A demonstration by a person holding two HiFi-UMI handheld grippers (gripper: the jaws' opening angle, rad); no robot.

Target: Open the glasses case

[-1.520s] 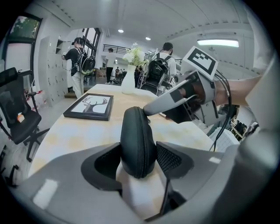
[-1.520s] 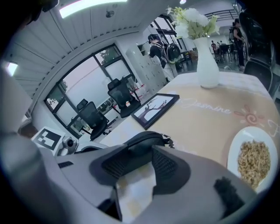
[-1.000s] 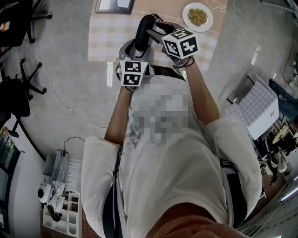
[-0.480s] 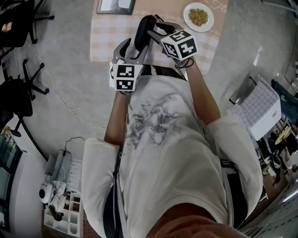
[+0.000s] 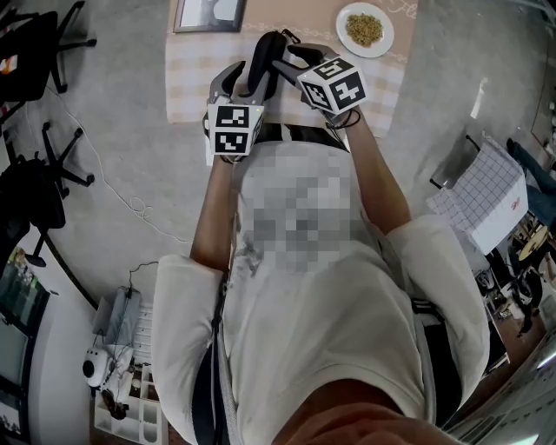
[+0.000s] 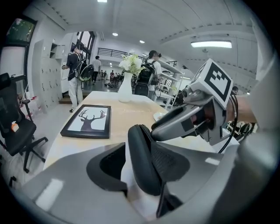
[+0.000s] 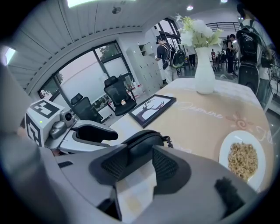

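Two tongs are seen at the black glasses case (image 5: 263,61), which is held on end over the near part of the cloth-covered surface (image 5: 193,83), well apart from the plate of food (image 5: 365,29) and the framed picture (image 5: 208,12). One end of the case is clamped between the pads of the right tongs (image 7: 138,162). The left tongs (image 6: 141,168) have just been closing with the case between them (it lies against one pad, while a pale gap is seen beside the other), so no grip is made there yet.
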